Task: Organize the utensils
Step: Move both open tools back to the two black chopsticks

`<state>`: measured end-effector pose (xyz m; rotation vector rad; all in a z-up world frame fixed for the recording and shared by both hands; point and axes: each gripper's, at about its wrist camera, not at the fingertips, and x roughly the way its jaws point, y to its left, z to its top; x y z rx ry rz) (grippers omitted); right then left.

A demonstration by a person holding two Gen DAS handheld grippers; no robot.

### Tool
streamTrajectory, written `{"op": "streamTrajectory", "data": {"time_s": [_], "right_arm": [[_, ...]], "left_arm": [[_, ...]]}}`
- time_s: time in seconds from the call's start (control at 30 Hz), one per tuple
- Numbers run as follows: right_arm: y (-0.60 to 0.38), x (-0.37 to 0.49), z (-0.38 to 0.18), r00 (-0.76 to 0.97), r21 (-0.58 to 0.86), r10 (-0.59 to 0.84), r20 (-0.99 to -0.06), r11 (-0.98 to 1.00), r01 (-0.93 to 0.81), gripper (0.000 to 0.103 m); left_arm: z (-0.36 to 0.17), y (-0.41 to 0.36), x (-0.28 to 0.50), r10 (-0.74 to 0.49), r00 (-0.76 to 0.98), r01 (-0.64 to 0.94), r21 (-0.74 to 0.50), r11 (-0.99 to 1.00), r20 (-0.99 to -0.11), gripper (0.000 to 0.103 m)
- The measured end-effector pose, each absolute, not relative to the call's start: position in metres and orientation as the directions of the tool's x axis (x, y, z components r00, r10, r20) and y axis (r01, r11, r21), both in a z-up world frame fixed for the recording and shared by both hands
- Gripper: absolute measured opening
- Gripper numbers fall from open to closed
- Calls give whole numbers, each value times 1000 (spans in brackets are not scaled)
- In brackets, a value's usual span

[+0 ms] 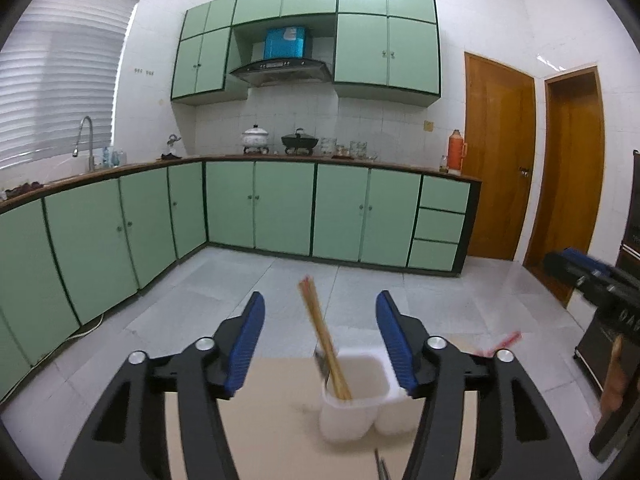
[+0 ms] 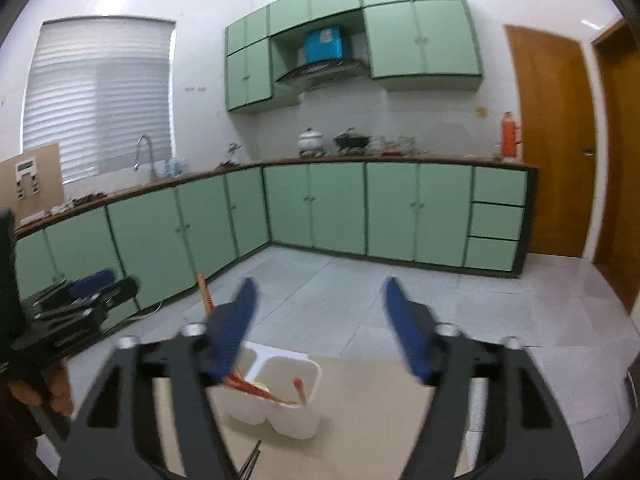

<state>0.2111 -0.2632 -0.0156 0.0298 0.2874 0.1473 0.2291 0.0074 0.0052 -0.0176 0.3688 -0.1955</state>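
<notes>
A white two-compartment utensil holder [image 1: 356, 404] stands on a beige table [image 1: 272, 408]. Wooden chopsticks [image 1: 320, 332] lean in its left compartment. My left gripper [image 1: 320, 344] is open and empty above and just behind the holder. In the right wrist view the holder [image 2: 280, 396] holds red-tipped chopsticks [image 2: 252, 388] that lie across both compartments, and a red-ended piece [image 2: 299, 387] stands in the right one. My right gripper [image 2: 320, 332] is open and empty above the holder. A dark metal utensil [image 1: 380, 464] lies on the table in front of the holder.
The other gripper shows at the right edge of the left wrist view [image 1: 592, 276] and at the left edge of the right wrist view [image 2: 76, 304]. Green floor cabinets [image 1: 280, 212] and a tiled floor [image 1: 360, 292] lie beyond the table. Wooden doors [image 1: 500, 160] stand at the right.
</notes>
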Motion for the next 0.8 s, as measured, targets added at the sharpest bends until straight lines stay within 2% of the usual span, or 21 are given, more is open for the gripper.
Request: {"op": "streamTrajectory", "data": {"time_s": [0.07, 0.17, 0.53, 0.8], "right_arm": [[-269, 189, -22, 957, 57, 121, -264, 992, -110, 91], [-276, 162, -37, 954, 70, 105, -280, 994, -88, 94], [-264, 82, -123, 905, 91, 92, -416, 994, -59, 94], [-234, 47, -185, 850, 99, 115, -515, 992, -74, 94]], "left_arm": [[-2, 11, 212, -193, 904, 187, -55, 981, -382, 68], [-16, 16, 188, -206, 879, 193, -73, 978, -430, 73], [-102, 24, 116, -179, 800, 170, -69, 983, -573, 75], [-154, 36, 89, -114, 745, 146, -7, 989, -657, 75]]}}
